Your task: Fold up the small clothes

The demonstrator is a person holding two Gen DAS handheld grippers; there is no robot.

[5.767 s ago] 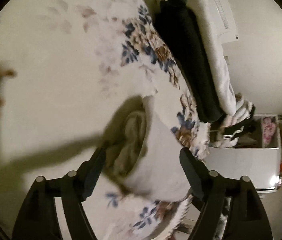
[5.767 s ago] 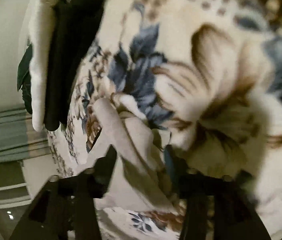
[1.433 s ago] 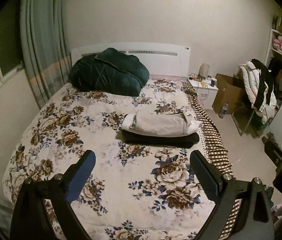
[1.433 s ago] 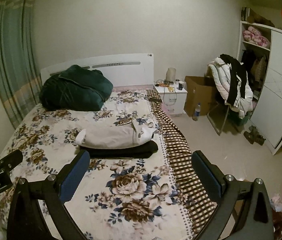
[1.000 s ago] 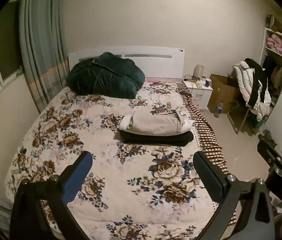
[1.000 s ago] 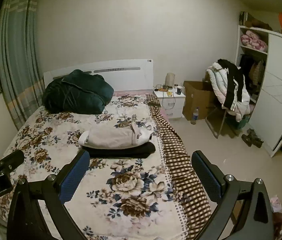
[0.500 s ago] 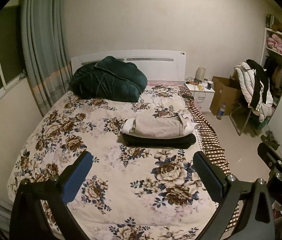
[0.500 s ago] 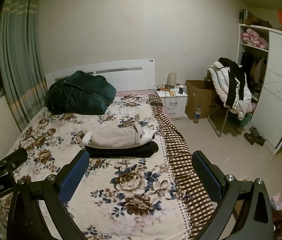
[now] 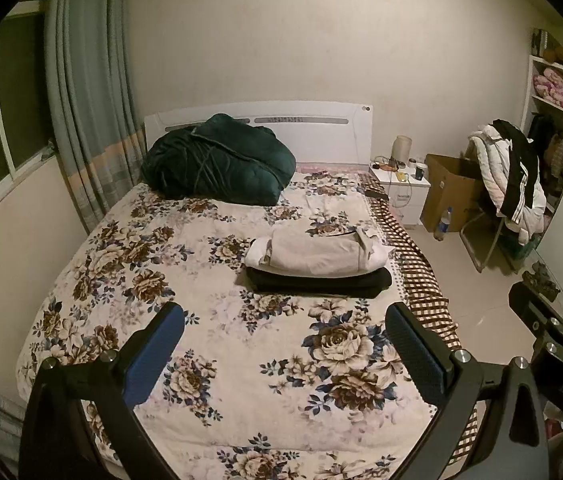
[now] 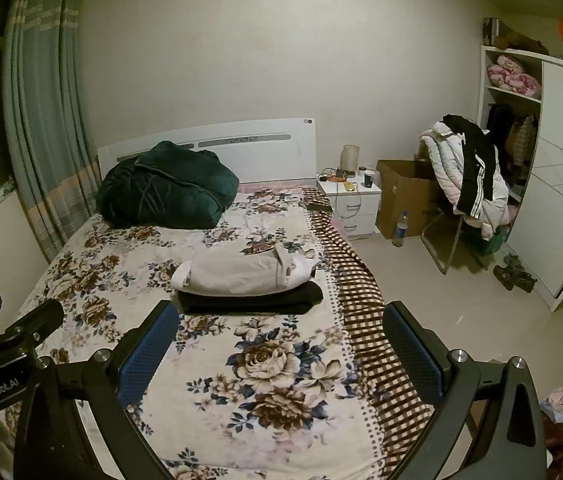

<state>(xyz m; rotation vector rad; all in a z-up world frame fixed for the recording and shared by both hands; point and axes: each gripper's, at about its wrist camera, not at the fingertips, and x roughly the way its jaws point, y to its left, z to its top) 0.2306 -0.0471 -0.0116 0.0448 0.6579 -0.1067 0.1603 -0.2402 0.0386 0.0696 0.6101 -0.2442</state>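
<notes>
Nearest, the left claw (image 9: 283, 344) is spread wide with nothing between its blue pads (image 9: 153, 354), held clear above the foot of the bed (image 9: 93, 280). The right claw (image 10: 279, 342) gapes just as wide and grips nothing. Farther up the floral quilt (image 10: 273, 364), a folded pale garment (image 9: 313, 254) lies on top of a folded black one (image 9: 321, 282), near the bed's right edge. Beyond, a dark green duvet (image 9: 217, 166) sits bunched against the headboard (image 9: 321, 136).

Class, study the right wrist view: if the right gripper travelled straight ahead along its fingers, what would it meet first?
Probably the floral bedspread, just short of the folded clothes stack; the open right gripper holds nothing, but depth is uncertain.
</notes>
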